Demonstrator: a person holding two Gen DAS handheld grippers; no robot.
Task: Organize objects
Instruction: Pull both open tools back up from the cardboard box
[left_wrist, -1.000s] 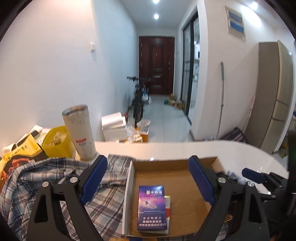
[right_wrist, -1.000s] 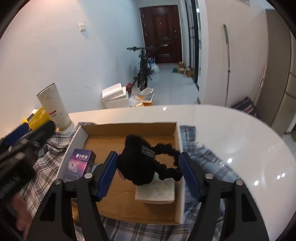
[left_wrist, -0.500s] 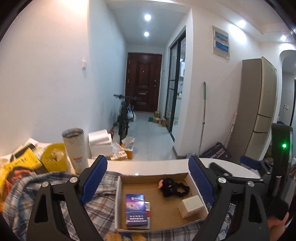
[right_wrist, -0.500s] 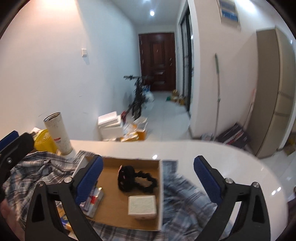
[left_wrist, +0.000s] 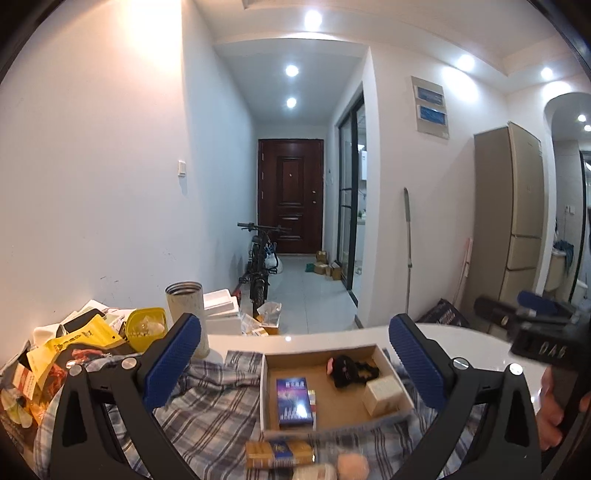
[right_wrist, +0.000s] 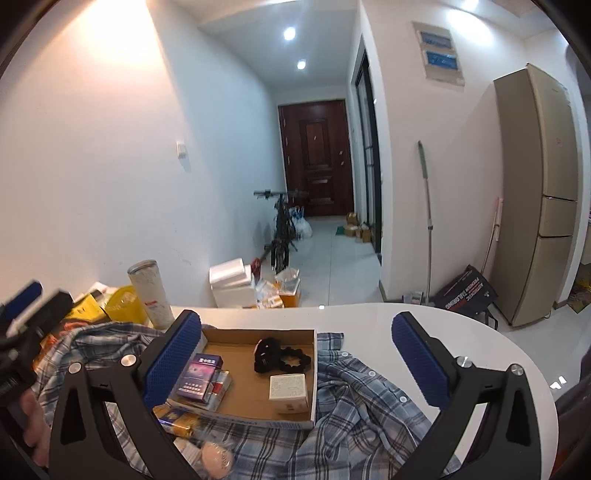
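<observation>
now both grippers hang above the table, jaws opening, nothing between them. left gripper (left_wrist: 295, 354) frames the box (left_wrist: 264, 391) at lower centre of its view; right gripper (right_wrist: 295, 354) sits over the same box (right_wrist: 314, 373) at lower centre of its own. in the box: purple pack (right_wrist: 201, 374) at left, black scrunchie (right_wrist: 280, 356) toward the back, small white carton (right_wrist: 288, 387) at right. box rests on a plaid shirt (right_wrist: 354, 413) spread over the white table (right_wrist: 369, 317). tumbler (right_wrist: 151, 293) stands upright at left beside a yellow tub (left_wrist: 146, 328).
</observation>
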